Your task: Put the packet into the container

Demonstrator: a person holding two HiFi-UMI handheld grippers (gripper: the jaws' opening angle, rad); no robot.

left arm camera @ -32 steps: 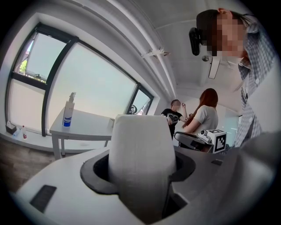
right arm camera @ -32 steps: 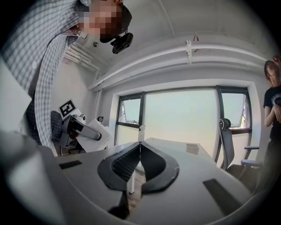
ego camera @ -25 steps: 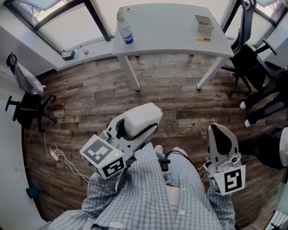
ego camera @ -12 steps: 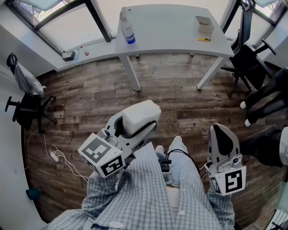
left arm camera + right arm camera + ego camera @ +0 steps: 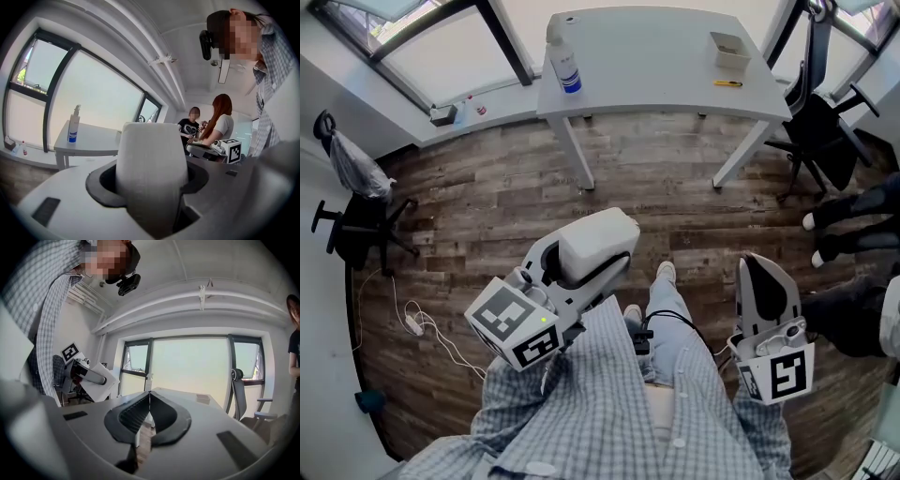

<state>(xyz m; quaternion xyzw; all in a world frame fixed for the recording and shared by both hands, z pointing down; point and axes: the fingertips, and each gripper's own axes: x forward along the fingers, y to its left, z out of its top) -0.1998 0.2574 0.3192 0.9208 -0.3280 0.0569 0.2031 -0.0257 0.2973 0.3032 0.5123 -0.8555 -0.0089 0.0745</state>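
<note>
One white packet (image 5: 598, 240) clenched in left tool (image 5: 581, 259), right tool (image 5: 762, 269) closed — empty, one container (image 5: 730, 49) on table (image 5: 656, 61)

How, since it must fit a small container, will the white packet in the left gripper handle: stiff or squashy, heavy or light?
Probably light: the left gripper holds the white packet out in the air with no visible droop. Its rounded, puffy corners suggest soft filling that may squash under the fingers. Its matte surface looks unlikely to slip.
</note>
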